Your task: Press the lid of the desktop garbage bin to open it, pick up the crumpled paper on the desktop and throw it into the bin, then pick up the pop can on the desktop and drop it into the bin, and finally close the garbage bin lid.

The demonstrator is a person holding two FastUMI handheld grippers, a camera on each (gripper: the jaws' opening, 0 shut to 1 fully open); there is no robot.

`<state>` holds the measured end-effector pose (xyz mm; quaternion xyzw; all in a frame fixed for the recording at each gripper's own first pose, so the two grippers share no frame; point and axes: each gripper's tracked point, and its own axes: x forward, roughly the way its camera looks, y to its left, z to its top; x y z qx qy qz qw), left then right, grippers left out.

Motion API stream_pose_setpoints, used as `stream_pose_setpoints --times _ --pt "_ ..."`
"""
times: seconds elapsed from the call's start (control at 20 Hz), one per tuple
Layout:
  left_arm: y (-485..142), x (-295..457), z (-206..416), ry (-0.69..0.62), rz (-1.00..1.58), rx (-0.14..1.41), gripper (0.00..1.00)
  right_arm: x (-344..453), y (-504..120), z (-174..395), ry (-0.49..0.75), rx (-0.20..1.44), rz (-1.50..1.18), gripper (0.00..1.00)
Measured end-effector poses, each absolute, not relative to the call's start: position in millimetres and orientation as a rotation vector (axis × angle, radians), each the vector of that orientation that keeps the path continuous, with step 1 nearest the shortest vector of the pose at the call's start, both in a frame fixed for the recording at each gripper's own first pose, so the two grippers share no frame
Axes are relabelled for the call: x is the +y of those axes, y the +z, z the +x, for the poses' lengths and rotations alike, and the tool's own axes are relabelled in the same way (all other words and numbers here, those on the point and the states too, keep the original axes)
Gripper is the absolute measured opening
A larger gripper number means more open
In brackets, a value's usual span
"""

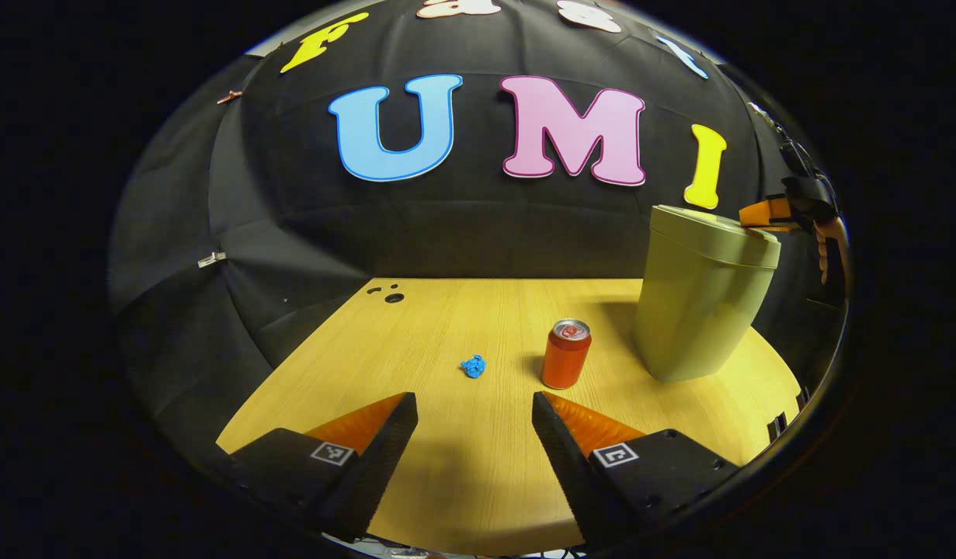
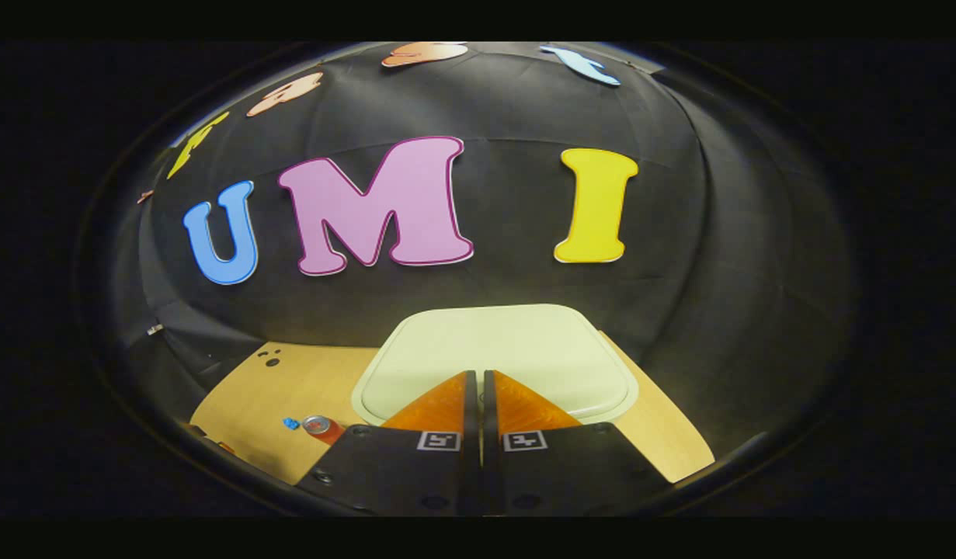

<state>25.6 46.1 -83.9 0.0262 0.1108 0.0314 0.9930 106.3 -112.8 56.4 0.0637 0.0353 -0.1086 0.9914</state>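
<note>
Over the bin lid, the right gripper hovers, fingers together; left of the bin stand the can and paper, ahead of the left gripper, fingers apart.

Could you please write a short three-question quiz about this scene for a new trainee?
1. True or false: the bin lid is closed.
2. Which object stands nearer the garbage bin: the pop can or the crumpled paper?
3. Which gripper has its fingers spread apart: A) left gripper B) right gripper?

Key: 1 true. 2 the pop can. 3 A; the right gripper's fingers are together, above the lid.
</note>
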Motion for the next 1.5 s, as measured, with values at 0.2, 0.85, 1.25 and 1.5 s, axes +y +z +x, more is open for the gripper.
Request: stream_pose_setpoints --times 0.2,0.85,1.25,1.5 --pt "-85.6 43.7 28.2 0.054 0.054 0.227 0.96 -111.6 53.4 109.3 -0.217 0.077 0.089 0.06" --pt "-85.5 31.6 27.0 0.027 0.025 0.218 0.96 -94.3 87.4 69.5 -0.204 -0.038 -0.013 0.09" --pt "-93.3 53.6 28.4 0.049 0.025 0.218 0.96 -89.8 56.7 35.4 -0.214 0.011 0.044 0.05" --pt "-91.4 72.5 38.4 0.076 0.027 0.212 0.96 -89.2 35.9 23.0 -0.231 0.042 0.076 0.05"
